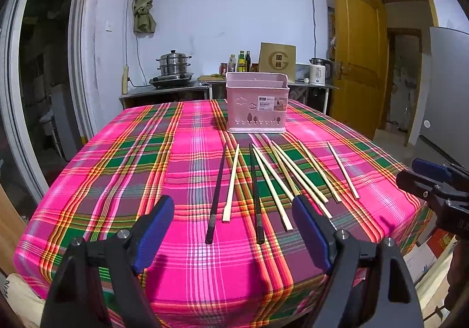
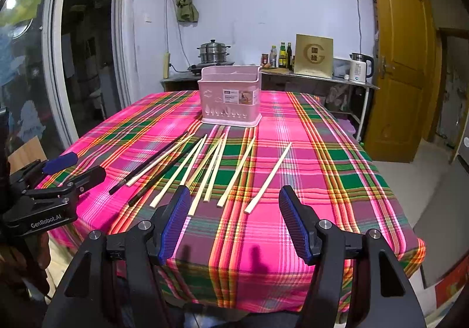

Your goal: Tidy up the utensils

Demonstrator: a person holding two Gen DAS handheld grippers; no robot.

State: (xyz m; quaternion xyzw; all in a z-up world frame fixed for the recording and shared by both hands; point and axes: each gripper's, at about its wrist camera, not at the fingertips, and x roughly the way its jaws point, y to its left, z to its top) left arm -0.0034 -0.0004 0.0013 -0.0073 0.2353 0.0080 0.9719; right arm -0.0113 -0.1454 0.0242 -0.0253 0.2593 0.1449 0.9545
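Note:
Several pale wooden chopsticks [image 1: 293,172] [image 2: 215,168] and two black chopsticks [image 1: 217,193] [image 2: 148,164] lie fanned out on the plaid tablecloth. A pink plastic utensil basket [image 1: 256,102] [image 2: 230,95] stands upright behind them. My left gripper [image 1: 233,211] is open and empty, hovering above the near ends of the black chopsticks. My right gripper [image 2: 231,202] is open and empty above the near ends of the pale chopsticks. Each gripper shows at the edge of the other's view: the right gripper in the left wrist view [image 1: 436,181], the left gripper in the right wrist view [image 2: 58,175].
The table with a pink-green plaid cloth [image 1: 117,181] [image 2: 337,181] drops off at its near edge under both grippers. Behind it a counter holds a steel steamer pot [image 1: 173,66], bottles [image 1: 241,61], a kettle [image 1: 319,71]. A yellow door [image 2: 401,64] stands at right.

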